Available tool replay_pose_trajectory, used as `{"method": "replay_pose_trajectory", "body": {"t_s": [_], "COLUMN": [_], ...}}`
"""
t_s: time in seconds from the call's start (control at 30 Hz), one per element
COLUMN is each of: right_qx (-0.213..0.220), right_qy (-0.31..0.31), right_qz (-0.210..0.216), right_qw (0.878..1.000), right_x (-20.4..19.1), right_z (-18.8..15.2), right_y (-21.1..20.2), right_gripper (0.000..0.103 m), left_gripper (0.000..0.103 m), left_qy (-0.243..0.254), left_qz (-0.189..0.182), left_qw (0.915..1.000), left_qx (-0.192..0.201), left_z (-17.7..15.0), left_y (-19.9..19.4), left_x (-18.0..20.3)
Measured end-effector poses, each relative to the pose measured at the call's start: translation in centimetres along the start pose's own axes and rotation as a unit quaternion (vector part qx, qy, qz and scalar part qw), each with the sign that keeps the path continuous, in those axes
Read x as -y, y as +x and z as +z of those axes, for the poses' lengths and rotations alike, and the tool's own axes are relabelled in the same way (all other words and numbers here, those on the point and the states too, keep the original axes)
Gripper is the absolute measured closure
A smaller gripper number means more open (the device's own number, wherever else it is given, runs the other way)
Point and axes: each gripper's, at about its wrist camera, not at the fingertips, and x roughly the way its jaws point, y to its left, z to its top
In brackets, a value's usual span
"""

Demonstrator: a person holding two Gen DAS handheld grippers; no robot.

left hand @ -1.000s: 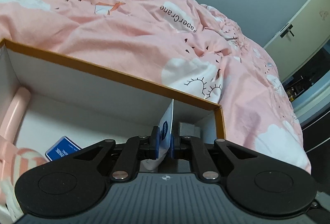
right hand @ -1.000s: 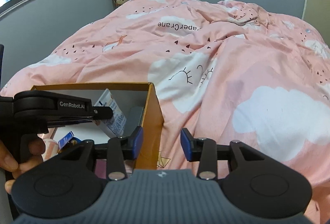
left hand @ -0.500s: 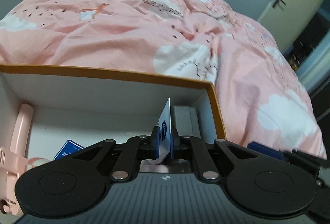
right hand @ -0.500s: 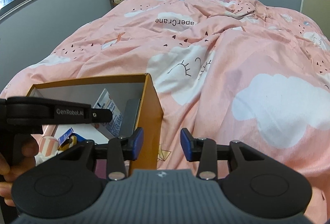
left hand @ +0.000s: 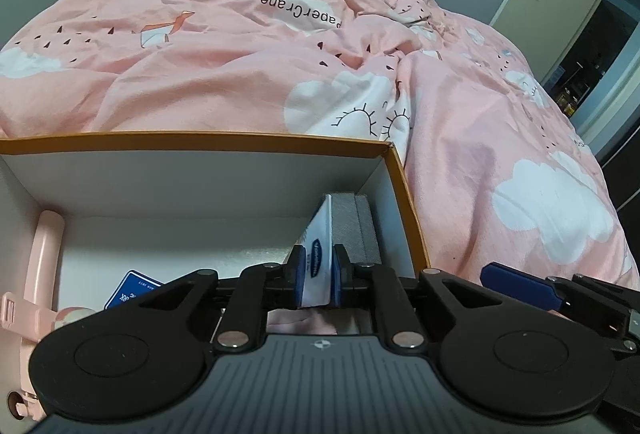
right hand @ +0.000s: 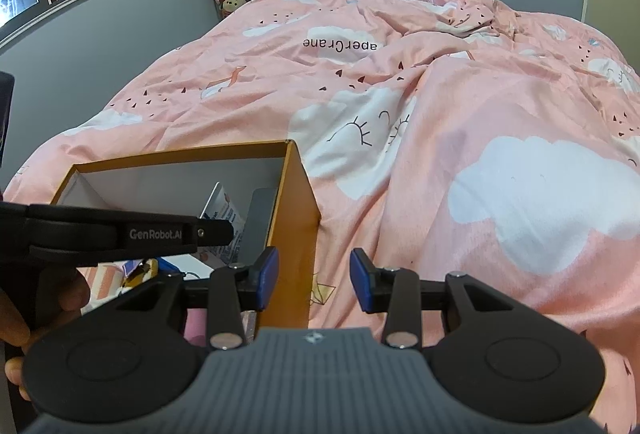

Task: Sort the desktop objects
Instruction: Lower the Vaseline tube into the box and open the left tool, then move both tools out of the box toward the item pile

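Left tool (left hand: 317, 276) is sitting down inside the orange box (left hand: 208, 142), which rests on the pink bed (left hand: 240, 46). Its jaws are just starting to let go, with the white packet (left hand: 318, 254) still standing on edge between the blue pads, long side running away from the tool toward the grey block (left hand: 354, 230) by the box's right wall. So the drop spot is pretty much straight below. Right tool (right hand: 313, 277) hangs loose and empty, straddling that same wall. Right wrist view shows the packet's printed face; the left one only gives its thin edge, plus a blue card (left hand: 132, 288).
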Motion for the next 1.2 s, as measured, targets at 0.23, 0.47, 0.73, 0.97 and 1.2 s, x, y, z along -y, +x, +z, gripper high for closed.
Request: {"method": "replay_pose_trajectory", "body": {"t_s": [0.23,0.47,0.73,0.97,1.2], "right_qx": [0.004,0.028,0.040,0.036,-0.031], "right_qy": [-0.003,-0.009,-0.046,-0.058,-0.087], "right_qz": [0.019,0.048,0.101,0.140,0.189], "right_qw": [1.000,0.998,0.993,0.988,0.978], "right_x": [-0.5,-1.5,-4.1,-6.3,-8.9], "right_z": [-0.3,-1.4,-3.5,-6.5,-10.5], "right_y": [-0.9,-3.4,-6.1,-8.9,-8.8], "right_gripper": [0.060,0.054,0.055,0.061,0.062], "left_gripper": [0.080,0.073,0.071,0.071,0.071], "left_qy": [0.003,0.048,0.077,0.097,0.169], "left_qz": [0.011,0.027,0.045,0.058,0.070], "left_qw": [0.9999,0.9968,0.9927,0.9909,0.9828], "left_qx": [0.008,0.057,0.081,0.073,0.024], "left_z": [-0.1,-0.7,-3.3,-7.9,-11.4], "left_y": [-0.6,-4.9,-11.8,-15.5,-15.9], "left_x": [0.2,1.0,-0.1,-1.2,-1.1]}}
